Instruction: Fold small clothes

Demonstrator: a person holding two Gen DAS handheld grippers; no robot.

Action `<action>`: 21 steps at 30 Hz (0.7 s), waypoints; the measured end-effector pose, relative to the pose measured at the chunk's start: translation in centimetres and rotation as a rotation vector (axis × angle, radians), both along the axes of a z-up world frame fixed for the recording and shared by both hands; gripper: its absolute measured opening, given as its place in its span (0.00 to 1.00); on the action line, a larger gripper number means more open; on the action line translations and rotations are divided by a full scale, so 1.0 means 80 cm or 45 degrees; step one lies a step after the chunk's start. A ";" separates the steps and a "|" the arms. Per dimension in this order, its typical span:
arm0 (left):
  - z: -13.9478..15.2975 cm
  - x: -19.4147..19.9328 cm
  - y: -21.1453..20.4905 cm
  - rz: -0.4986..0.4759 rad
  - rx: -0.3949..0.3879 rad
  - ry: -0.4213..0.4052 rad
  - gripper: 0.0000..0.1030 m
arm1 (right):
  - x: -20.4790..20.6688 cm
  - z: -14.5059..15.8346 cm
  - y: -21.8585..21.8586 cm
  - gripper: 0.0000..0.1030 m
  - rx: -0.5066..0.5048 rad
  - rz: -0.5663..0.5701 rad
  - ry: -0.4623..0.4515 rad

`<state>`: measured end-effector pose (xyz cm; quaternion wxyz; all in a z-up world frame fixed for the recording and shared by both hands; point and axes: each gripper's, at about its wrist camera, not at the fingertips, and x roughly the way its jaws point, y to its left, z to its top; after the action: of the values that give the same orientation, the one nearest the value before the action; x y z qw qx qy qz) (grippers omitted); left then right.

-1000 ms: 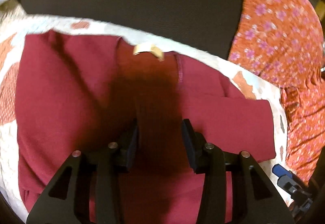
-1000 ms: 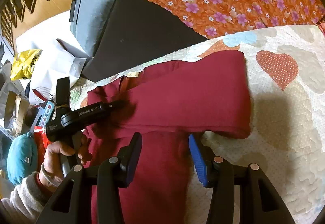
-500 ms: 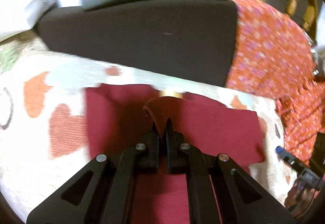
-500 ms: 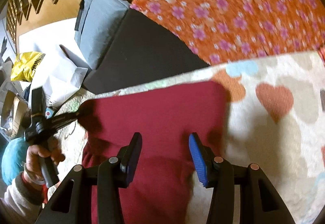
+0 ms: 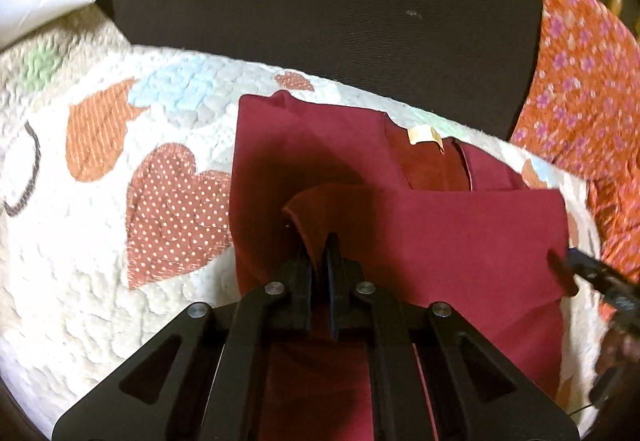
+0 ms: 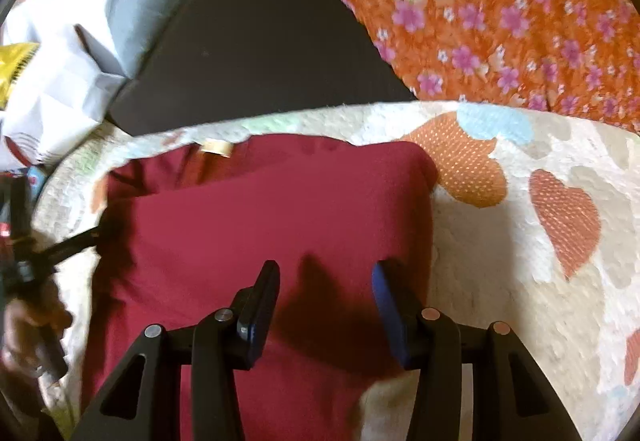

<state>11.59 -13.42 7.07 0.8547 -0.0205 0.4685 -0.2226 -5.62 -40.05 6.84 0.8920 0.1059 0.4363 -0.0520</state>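
The left hand-held gripper (image 5: 320,241) is clamped tight on a raised fold of the dark red garment (image 5: 440,241), which lies partly folded on the heart-patterned quilt (image 5: 100,241). The right hand-held gripper (image 6: 326,273) hovers over the garment with its jaws apart, gripping nothing.

The left gripper (image 5: 320,241) pointed steeply downward, its jaws pressed together on a raised fold of the dark red garment (image 5: 440,233), with only a sliver of cloth between the pads. The right gripper (image 6: 326,281) also tilted downward, jaws standing apart and hovering above the cloth, nothing gripped between them. In the right wrist view the person's left hand (image 6: 24,333) showed blurred at the left edge, wrapped around its gripper's handle. In the left wrist view the right gripper's tip appeared blurred at the right edge.
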 end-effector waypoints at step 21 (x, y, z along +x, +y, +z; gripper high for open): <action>0.019 -0.145 0.099 0.032 0.064 0.110 0.63 | -0.157 -0.015 0.033 0.47 0.104 -0.016 0.160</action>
<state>-0.04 -5.47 8.63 0.8367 -0.0146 0.5101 -0.1989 -18.20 -37.37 5.63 0.8575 0.1414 0.4926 -0.0462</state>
